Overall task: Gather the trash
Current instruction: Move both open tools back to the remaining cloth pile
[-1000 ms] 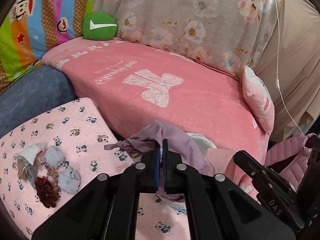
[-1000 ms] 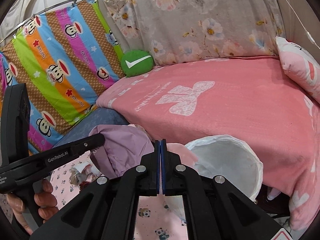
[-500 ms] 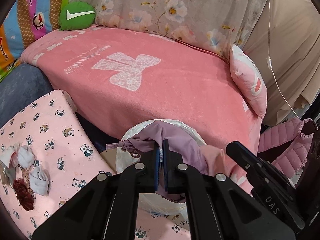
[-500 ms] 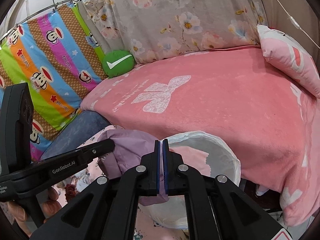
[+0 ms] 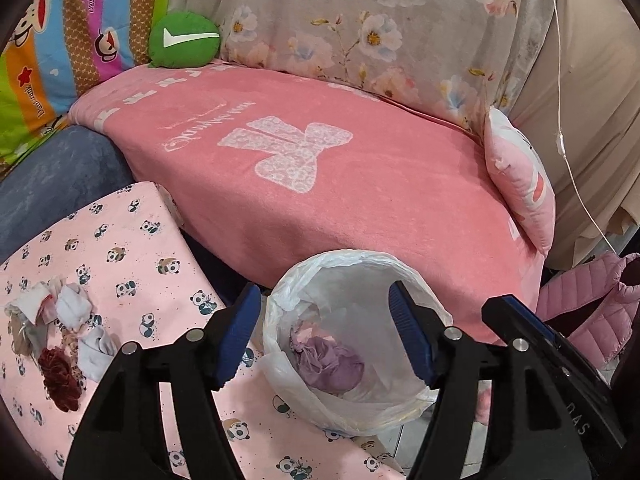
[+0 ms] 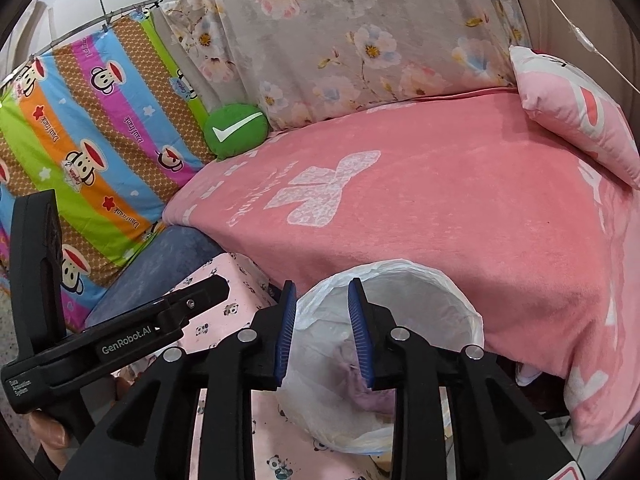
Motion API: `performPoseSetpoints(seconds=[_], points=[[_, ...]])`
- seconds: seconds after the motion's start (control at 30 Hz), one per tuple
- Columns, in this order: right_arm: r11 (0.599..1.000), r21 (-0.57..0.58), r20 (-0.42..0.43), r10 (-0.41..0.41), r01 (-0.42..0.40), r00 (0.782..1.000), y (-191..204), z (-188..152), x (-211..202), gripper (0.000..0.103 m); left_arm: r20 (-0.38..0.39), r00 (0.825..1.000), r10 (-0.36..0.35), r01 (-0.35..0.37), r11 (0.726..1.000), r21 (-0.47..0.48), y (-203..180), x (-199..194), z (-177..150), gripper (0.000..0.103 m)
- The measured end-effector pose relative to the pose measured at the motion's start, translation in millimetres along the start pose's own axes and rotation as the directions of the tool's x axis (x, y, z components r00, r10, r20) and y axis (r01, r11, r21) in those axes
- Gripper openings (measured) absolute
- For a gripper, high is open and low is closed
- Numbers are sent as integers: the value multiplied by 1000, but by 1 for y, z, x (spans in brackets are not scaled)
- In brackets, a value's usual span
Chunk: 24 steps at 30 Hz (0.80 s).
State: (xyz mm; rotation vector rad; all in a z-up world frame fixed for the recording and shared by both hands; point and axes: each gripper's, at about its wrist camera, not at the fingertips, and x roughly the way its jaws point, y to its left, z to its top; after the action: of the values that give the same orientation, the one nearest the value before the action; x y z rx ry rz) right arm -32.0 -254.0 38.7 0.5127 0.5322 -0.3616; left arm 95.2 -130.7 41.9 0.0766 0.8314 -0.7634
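Observation:
A bin with a white liner [image 5: 360,258] stands between the panda-print surface and the sofa. A crumpled purple cloth [image 5: 332,364] lies loose at its bottom. My left gripper [image 5: 322,300] hangs over the bin, jaws opening wide with nothing between them. My right gripper [image 6: 322,292] is also above the bin [image 6: 440,276], its jaws opening with a narrower gap and nothing between them; the purple cloth [image 6: 360,392] shows below them. A pile of crumpled tissues and a dark red scrap [image 5: 60,332] lies on the panda-print surface to the left.
The panda-print pink cover [image 5: 132,264] borders the bin's left side. Behind it is a sofa with a pink blanket [image 5: 320,184], a green cushion [image 5: 184,40] and a pink pillow [image 5: 520,184]. A pink quilted jacket [image 5: 592,304] lies at right. A hand [image 6: 48,428] holds the left gripper.
Both grippers swung right from over the panda cover to above the bin, then opened. The purple cloth they held together has dropped into the liner.

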Motion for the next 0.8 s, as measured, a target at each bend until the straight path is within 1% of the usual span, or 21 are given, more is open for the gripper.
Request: performPoseSetpoints(seconds=[0.3,0.5,0.67,0.73,0.8], points=[[999,-35,-23,24,-25,999,21,-5,3,30,13,999,42,-41,998,-49,29,-12,-10,63],[996,-71,-50,46,-49,998,46,-14,10,30,21,996,85,-83,993,-84,55,-22,-17,63],[993,-98,-74,66,-73,995,69,-24,17,31,24,992,126,-122,984,-128,83,-33,-26,63],[990,-112,-85,74,-83,994,80,-30,19,32,23,988,152,-147,978,-148,97,-38,-30,63],[988,-125,-96,79,-91,992,92,-35,22,39,20,984,178,-172,970,-171,111,-43,-37,64]])
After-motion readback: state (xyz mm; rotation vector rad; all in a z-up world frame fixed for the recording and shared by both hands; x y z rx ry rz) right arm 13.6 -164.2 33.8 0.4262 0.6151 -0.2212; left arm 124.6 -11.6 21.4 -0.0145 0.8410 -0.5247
